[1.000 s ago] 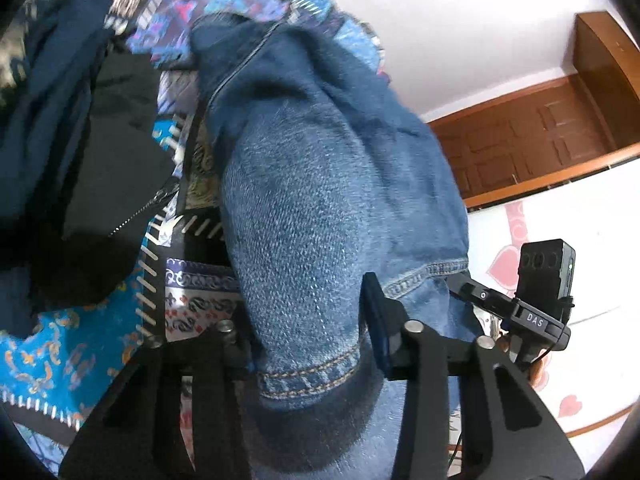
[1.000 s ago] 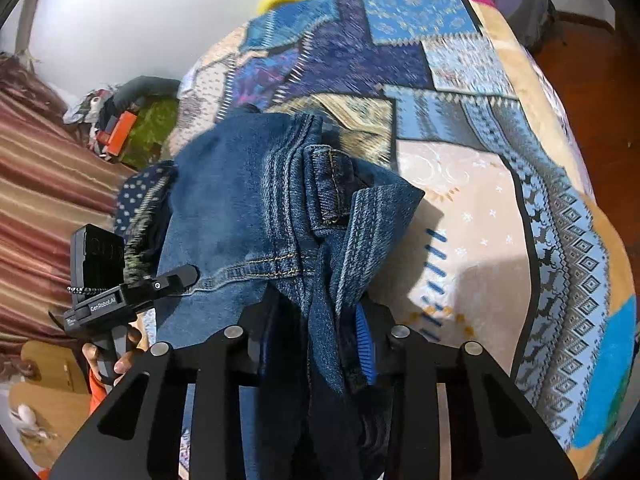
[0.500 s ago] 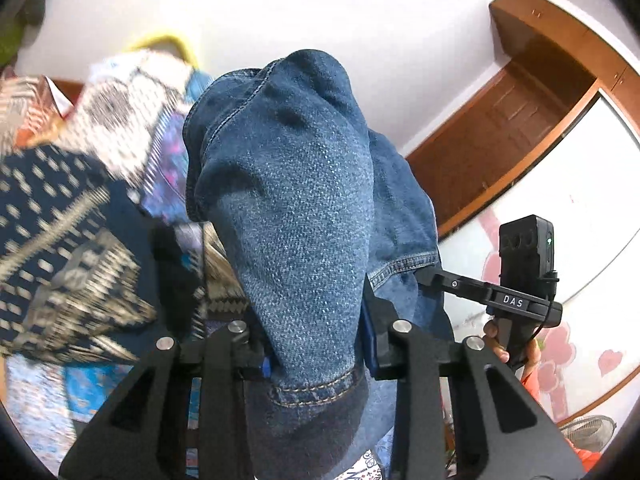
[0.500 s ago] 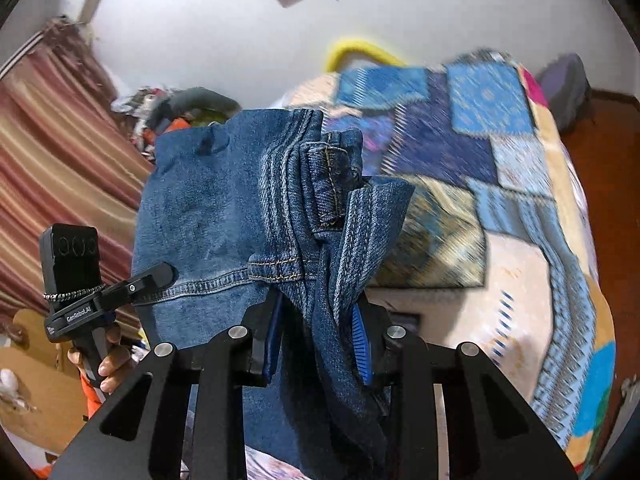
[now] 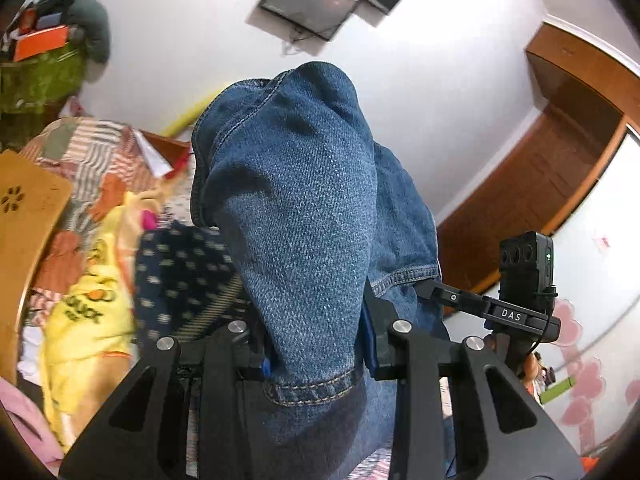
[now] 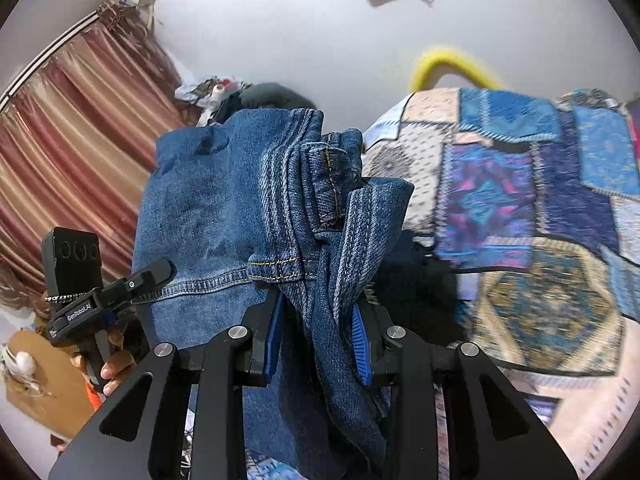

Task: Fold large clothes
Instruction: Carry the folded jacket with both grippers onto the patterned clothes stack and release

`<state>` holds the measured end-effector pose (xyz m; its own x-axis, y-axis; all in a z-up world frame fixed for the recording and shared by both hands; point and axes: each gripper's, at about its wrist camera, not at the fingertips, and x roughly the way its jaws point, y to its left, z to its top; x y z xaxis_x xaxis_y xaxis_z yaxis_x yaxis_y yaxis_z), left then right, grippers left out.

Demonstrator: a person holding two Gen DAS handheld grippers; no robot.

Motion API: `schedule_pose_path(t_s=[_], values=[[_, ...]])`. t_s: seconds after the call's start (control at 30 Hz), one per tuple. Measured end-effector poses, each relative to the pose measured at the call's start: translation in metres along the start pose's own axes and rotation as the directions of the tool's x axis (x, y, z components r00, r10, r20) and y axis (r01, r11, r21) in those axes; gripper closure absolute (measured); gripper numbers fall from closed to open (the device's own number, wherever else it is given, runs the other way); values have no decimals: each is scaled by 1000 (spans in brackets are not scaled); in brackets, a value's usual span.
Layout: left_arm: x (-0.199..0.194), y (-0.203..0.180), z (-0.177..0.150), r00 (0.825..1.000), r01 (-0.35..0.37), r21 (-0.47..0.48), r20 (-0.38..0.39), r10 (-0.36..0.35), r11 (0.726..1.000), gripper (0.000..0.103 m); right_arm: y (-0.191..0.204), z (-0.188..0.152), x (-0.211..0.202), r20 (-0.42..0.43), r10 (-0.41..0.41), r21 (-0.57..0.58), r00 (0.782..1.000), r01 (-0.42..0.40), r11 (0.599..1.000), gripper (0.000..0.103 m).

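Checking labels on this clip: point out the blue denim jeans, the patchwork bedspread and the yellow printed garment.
Blue denim jeans (image 5: 304, 216), left wrist view, raised leg.
Patchwork bedspread (image 6: 520, 200), right wrist view, purple patch.
Yellow printed garment (image 5: 86, 320), left wrist view, near print.

Blue denim jeans (image 5: 304, 216) run off bottom edge; yellow printed cloth (image 5: 86, 312) and patchwork quilt (image 6: 552, 300) motion-blurred.

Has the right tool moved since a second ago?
Yes. The right tool, shut on the jeans, has tilted up: the patchwork bedspread that filled its view then has dropped lower, and the wall and curtain now show above.
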<state>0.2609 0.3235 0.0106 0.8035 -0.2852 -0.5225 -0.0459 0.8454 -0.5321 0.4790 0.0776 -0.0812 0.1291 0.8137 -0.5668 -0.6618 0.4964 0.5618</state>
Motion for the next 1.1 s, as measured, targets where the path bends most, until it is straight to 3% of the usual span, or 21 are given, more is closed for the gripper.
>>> schedule_pose_path(t_s=[0.13, 0.23, 0.33, 0.43, 0.53, 0.6, 0.83, 0.87, 0.93, 1.0, 1.1], values=[[21, 43, 6, 999, -28, -64, -30, 26, 998, 71, -2, 4, 50, -34, -47, -15, 998, 47, 999, 76], [64, 91, 6, 996, -39, -155, -85, 26, 987, 70, -13, 7, 88, -80, -99, -6, 992, 99, 995, 75], [110, 138, -2, 985, -87, -245, -168, 46, 966, 69, -28, 5, 116, -133, -157, 1, 979, 159, 987, 75], [124, 152, -9, 983, -99, -244, -176, 57, 965, 64, -41, -2, 136, -164, -226, -27, 960, 225, 974, 73], [127, 149, -10, 979, -132, -197, -178, 97, 971, 57, -39, -7, 138, -152, -272, -71, 950, 264, 962, 68], [122, 135, -11, 970, -187, -132, -179, 162, 974, 55, -36, -8, 133, -151, -292, -82, 944, 282, 956, 63], [99, 105, -20, 944, -294, -33, -170, 285, 955, 50, -20, -9, 106, -136, -344, -56, 929, 339, 939, 60], [91, 99, -21, 940, -309, -26, -162, 301, 951, 50, -14, -8, 95, -119, -326, -53, 938, 322, 945, 60], [80, 90, -22, 943, -307, -22, -144, 301, 952, 50, -7, -4, 81, -88, -297, -47, 951, 294, 955, 60], [59, 73, -21, 958, -267, -23, -112, 263, 963, 50, 12, -2, 56, -40, -292, -63, 955, 290, 955, 60], [30, 41, -20, 963, -265, 19, -45, 266, 964, 50, 43, -6, 22, 25, -277, -107, 960, 278, 955, 60]])
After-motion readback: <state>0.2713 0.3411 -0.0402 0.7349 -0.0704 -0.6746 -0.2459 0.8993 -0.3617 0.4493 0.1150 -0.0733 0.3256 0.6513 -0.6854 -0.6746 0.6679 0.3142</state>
